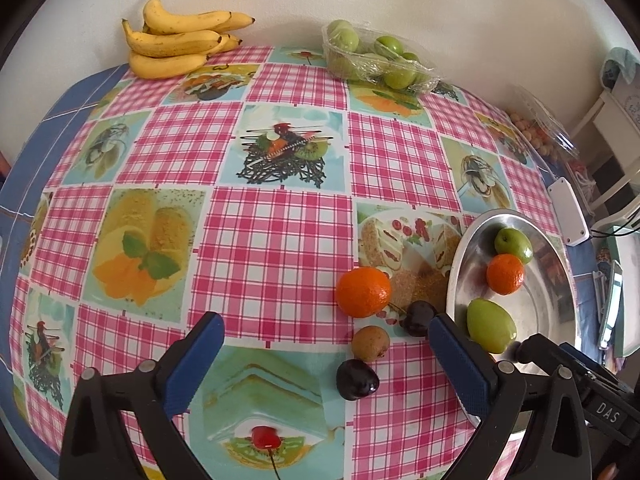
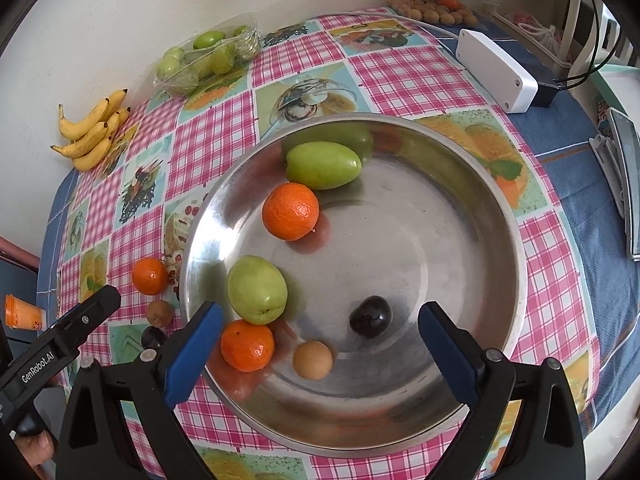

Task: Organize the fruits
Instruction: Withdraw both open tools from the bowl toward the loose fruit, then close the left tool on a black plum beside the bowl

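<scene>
A steel bowl (image 2: 516, 240) holds two green fruits (image 2: 323, 165) (image 2: 257, 289), two oranges (image 2: 290, 211) (image 2: 247, 345), a small brown fruit (image 2: 312, 359) and a dark plum (image 2: 370, 315). My right gripper (image 2: 321, 312) hangs open over the bowl's near side, touching nothing. Left of the bowl (image 1: 456, 264), an orange (image 1: 363, 291), a brown fruit (image 1: 370, 343) and two dark plums (image 1: 418, 317) (image 1: 357, 379) lie on the checked cloth. My left gripper (image 1: 325, 322) is open above the cloth beside them, its right finger (image 1: 460, 364) near the bowl's rim.
Bananas (image 1: 180, 40) and a wrapped tray of green fruits (image 1: 376, 56) sit by the back wall. A clear box of small brown fruits (image 1: 536, 132), a white box (image 2: 496, 72) with a cable and a flat device (image 2: 628, 184) line the right side.
</scene>
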Motion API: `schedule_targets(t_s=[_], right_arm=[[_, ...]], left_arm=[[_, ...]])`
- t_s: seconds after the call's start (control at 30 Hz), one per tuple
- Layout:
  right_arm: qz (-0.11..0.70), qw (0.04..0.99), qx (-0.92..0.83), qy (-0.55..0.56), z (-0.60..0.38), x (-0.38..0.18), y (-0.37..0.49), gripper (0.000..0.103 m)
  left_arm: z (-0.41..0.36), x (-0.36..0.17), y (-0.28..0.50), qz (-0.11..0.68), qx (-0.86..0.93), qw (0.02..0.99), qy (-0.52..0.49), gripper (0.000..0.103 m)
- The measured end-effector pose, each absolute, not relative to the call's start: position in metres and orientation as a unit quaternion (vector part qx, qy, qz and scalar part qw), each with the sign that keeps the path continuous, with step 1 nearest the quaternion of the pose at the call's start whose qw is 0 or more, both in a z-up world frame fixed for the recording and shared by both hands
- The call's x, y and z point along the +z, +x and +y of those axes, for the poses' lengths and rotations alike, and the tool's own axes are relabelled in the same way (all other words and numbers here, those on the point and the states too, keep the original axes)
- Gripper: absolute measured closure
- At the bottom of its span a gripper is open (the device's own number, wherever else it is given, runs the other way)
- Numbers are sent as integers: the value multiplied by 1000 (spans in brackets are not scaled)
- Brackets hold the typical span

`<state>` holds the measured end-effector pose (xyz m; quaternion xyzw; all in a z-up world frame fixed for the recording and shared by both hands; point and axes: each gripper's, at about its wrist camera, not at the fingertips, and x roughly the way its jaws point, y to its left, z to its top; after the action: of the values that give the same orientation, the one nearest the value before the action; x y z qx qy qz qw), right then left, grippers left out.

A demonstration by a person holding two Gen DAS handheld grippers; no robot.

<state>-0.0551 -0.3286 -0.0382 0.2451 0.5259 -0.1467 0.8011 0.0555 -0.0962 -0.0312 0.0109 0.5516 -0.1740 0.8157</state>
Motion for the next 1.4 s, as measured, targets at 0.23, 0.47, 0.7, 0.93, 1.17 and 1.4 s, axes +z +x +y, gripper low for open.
schedule_targets(t_s=[0.23,0.47,0.7,0.93,1.17,1.4], right_arm=[[531,803,-136,233,-319,-38,-51,5],[534,810,-130,202,-302,-35,-43,5],[530,818,-103,196,-278,-28,-34,5],[529,822,-56,203,-244,-22,-22,5],[564,803,-62,185,-225,-37,-14,5],[573,794,-74,188,-230,-43,-17,5]], left_arm=[[-78,-26,61,544,-160,823,6,0],[-55,-16,71,527,-144,838,9,0],[-29,-10,81,521,-138,842,-13,0],[-7,-9,86,524,-132,841,-31,0],[-11,-17,85,544,-145,826,-36,0],[-27,-34,80,579,-147,802,-30,0]])
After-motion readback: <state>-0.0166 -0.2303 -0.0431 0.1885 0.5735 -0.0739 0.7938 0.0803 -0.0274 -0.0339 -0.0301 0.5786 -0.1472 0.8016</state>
